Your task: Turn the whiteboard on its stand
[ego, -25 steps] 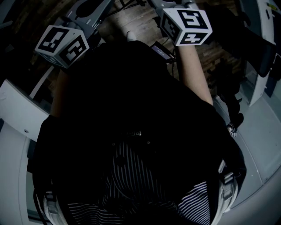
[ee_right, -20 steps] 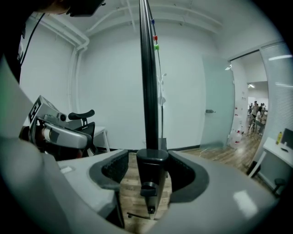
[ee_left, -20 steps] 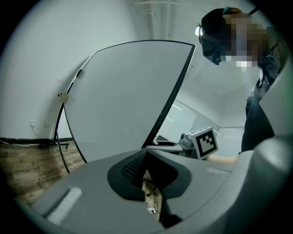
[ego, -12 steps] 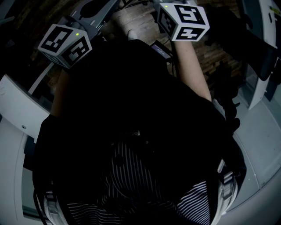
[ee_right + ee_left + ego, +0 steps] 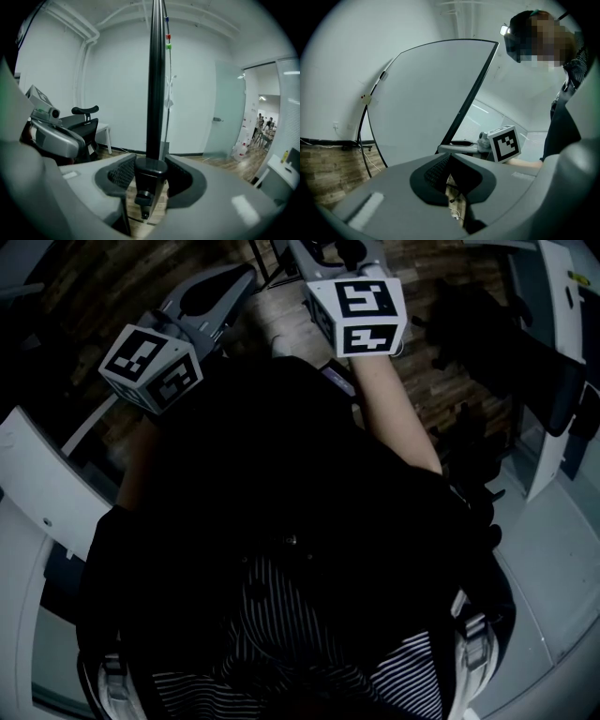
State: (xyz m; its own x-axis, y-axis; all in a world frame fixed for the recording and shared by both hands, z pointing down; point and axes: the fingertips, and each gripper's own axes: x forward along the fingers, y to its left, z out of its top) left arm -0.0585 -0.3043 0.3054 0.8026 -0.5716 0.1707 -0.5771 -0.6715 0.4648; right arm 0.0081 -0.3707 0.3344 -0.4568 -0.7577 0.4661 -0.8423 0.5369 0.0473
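The whiteboard [image 5: 431,98] fills the left gripper view as a large white panel with a black frame, tilted on its stand. In the right gripper view its black frame edge [image 5: 155,84] stands upright and edge-on, ending in a black corner fitting [image 5: 150,174]. My right gripper [image 5: 150,187] has just been closing, and that fitting sits between its pads, touching both. My left gripper [image 5: 452,183] is held short of the board, slightly open, with only floor showing through the gap. From the head view both marker cubes show, left [image 5: 150,367] and right [image 5: 356,315].
A black office chair [image 5: 77,124] stands left of the board's edge. A frosted glass door [image 5: 229,112] is to the right, with people far off through a doorway [image 5: 262,124]. Cables [image 5: 365,154] trail over the wooden floor. White panels [image 5: 37,474] flank the person.
In the head view the right gripper's cube has shifted left and a little down, closer to the left cube. The left gripper has hardly moved.
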